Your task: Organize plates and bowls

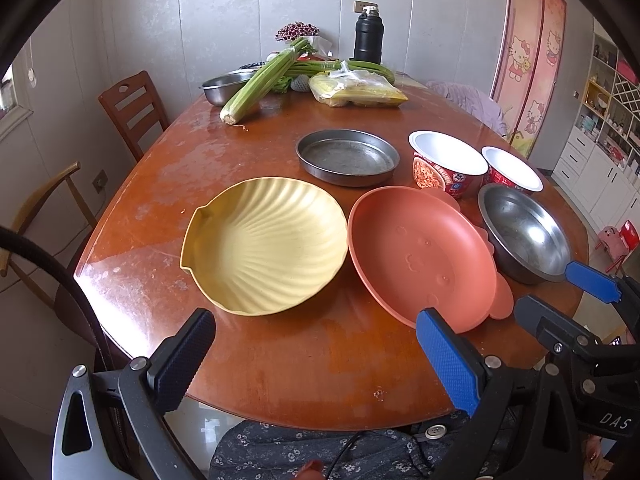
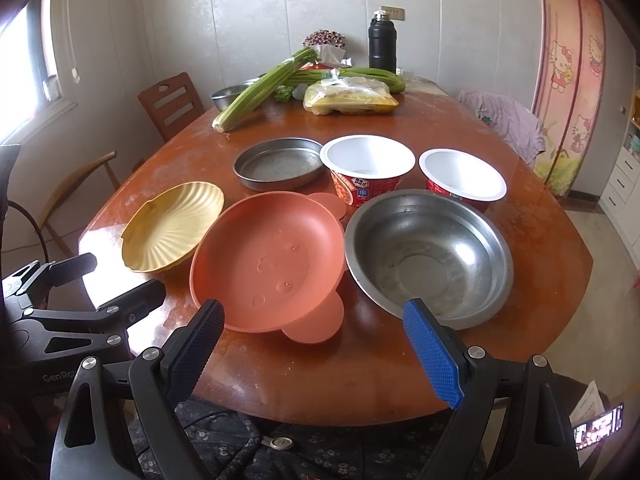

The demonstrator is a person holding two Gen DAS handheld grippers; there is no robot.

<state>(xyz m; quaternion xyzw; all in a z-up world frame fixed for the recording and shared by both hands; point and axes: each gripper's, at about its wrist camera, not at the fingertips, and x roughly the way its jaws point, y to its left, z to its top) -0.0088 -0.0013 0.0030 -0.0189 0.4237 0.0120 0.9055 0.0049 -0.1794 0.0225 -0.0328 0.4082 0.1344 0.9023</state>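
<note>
The plates and bowls, yellow shell plate [image 1: 264, 246], orange plate [image 2: 266, 262] and steel bowl [image 2: 428, 254], lie unstacked along the table's [image 1: 304, 368] near edge, so I hold left gripper [image 1: 316, 360] and right gripper [image 2: 316, 354] wide open, empty, judging first pickup comes next.

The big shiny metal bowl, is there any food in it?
Empty. The metal bowl stands upright on the table, and its bare, scuffed bottom shows all the way across.
</note>
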